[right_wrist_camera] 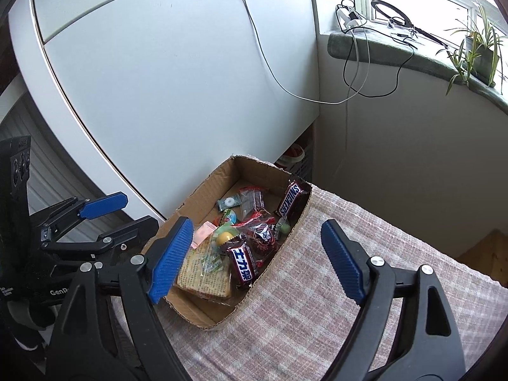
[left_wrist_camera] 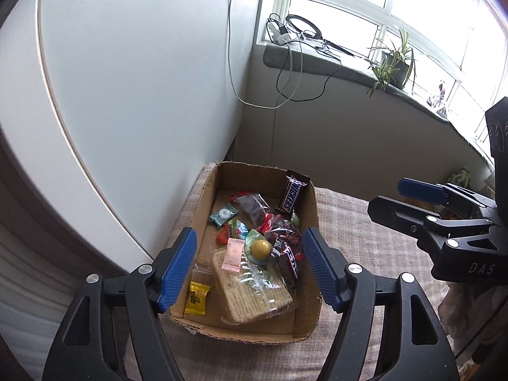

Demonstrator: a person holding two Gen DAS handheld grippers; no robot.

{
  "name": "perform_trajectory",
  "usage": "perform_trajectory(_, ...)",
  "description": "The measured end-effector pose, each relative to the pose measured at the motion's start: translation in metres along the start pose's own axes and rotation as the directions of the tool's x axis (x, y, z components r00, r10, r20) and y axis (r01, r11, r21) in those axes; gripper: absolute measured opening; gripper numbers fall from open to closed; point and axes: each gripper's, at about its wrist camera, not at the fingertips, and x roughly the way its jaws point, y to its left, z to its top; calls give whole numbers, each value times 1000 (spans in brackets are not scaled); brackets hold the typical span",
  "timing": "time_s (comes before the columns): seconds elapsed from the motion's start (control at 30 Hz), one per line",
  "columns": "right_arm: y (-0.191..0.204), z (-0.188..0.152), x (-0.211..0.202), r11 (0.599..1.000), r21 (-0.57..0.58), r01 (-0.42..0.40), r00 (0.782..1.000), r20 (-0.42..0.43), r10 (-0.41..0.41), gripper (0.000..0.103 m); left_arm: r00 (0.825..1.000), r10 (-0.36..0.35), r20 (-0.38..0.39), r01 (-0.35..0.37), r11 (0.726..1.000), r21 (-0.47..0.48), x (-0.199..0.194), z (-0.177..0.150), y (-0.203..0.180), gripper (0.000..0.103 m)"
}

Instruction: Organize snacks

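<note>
An open cardboard box (left_wrist_camera: 312, 209) (right_wrist_camera: 197, 197) sits on a checked cloth and holds several wrapped snacks. A brown Snickers bar (left_wrist_camera: 292, 195) (right_wrist_camera: 290, 201) leans on its far wall. A clear packet of crackers (left_wrist_camera: 254, 292) (right_wrist_camera: 203, 273) lies at the near end, with a yellow ball sweet (left_wrist_camera: 261, 249) (right_wrist_camera: 223, 237) and a second chocolate bar (right_wrist_camera: 243, 265) beside it. A small yellow candy (left_wrist_camera: 197, 297) lies in the near left corner. My left gripper (left_wrist_camera: 250, 231) (right_wrist_camera: 141, 211) hovers open above the box, holding nothing. My right gripper (right_wrist_camera: 257, 223) (left_wrist_camera: 385, 198) is open and empty to the right of the box.
The checked cloth (right_wrist_camera: 317, 301) covers the surface to the right of the box. A white cabinet (left_wrist_camera: 127, 79) stands close behind and left of the box. Cables (left_wrist_camera: 285, 73) hang from a windowsill with a potted plant (left_wrist_camera: 393, 60). A wooden edge (right_wrist_camera: 489, 254) shows at far right.
</note>
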Motion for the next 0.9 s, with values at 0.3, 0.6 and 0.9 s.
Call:
perform_trajectory(0.3,4,-17,-37,998,8,70,996,46,-70,96,998,50,26,-49,998,-27,-35,-15,-6,74)
perform_trajectory(0.6,4,-30,-58,995,13,97,994,55,-98,97,998,57,36,-56,998,-31,-56,-27,-11,79)
perform_trajectory(0.9,9,-34,-63,995,6,102,993,57,-103,97,996,63,57,-61,998,-31,-68,-26,-13,79)
